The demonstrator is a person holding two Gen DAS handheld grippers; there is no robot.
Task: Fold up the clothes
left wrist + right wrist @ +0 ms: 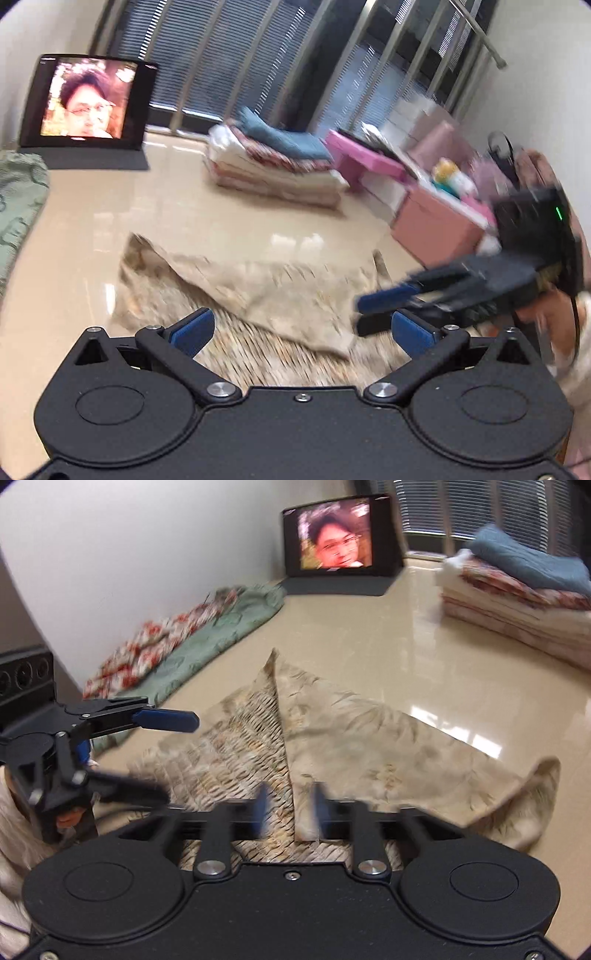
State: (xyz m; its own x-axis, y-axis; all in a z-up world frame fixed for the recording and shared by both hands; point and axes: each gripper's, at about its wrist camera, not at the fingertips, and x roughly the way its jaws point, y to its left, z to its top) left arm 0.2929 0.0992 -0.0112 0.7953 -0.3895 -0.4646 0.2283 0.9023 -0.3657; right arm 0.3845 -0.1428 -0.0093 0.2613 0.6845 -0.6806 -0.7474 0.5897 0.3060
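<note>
We judge the step in hand to be a fold of the beige, leaf-printed quilted cloth, which lies on the glossy cream floor with one flap turned over its ribbed underside. To do it well, we would take two corners at matching depth, lift together, and lay the edges flush before letting go. The left tongs stand wide open and hold nothing; the cloth lies just ahead of and below their blue pads. The right tongs are partly open; the folded edge runs up between their pads, but blur keeps us from telling whether they press on it. Seen from the left tongs, the right tongs sit beside the cloth's near corner. A stack of folded bedding lies well beyond both.
</note>
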